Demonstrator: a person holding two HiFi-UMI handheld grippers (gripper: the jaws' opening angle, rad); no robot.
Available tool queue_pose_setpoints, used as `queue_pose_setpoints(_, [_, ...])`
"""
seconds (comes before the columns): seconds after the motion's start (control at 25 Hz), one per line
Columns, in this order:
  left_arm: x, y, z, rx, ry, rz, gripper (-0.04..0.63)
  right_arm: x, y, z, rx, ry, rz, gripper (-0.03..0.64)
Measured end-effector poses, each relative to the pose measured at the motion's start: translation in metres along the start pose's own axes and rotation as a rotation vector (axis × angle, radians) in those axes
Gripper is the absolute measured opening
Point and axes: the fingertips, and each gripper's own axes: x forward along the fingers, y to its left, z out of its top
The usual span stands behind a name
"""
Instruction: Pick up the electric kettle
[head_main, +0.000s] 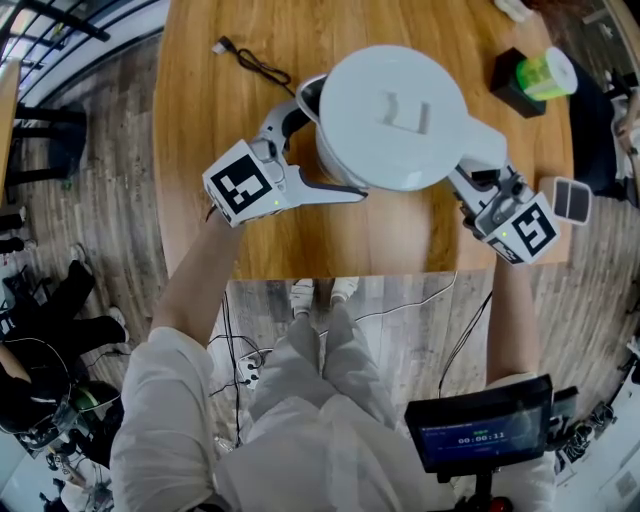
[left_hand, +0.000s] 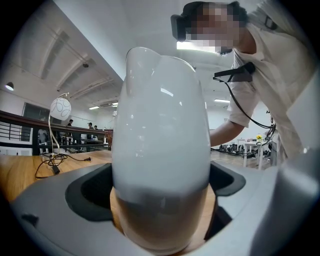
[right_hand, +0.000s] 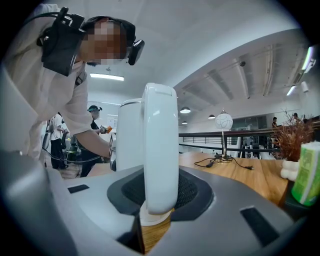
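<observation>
A white electric kettle (head_main: 390, 115) hangs between my two grippers over the wooden table (head_main: 200, 150), its round lid facing the head camera. My left gripper (head_main: 320, 150) spans the kettle's body just below the spout. In the left gripper view the glossy body (left_hand: 160, 150) fills the whole gap, and both dark pads (left_hand: 90, 195) lie against it. My right gripper (head_main: 475, 175) reaches in from the right onto the handle. In the right gripper view the upright white handle (right_hand: 160, 150) stands between the pads (right_hand: 192, 192), which press on its sides. The kettle's underside is hidden.
A black cable (head_main: 250, 62) lies at the table's far left. A green roll on a black box (head_main: 540, 75) sits far right, and a small grey device (head_main: 572, 198) by the right edge. The near table edge runs just below the grippers. A globe lamp (left_hand: 60, 107) stands behind.
</observation>
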Motion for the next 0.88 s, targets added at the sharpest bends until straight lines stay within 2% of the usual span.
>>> queue_pose_setpoints(0.4, [-0.01,-0.007,0.044,0.024,0.002,0.007,0.581,-0.008,0.008,0.045,-0.031,-0.005,-0.003,0.1])
queue_pose_setpoints(0.88, [-0.042,-0.039,0.113,0.046,0.009,0.03,0.581,-0.021,0.047,0.12,-0.075,-0.013,-0.001,0.1])
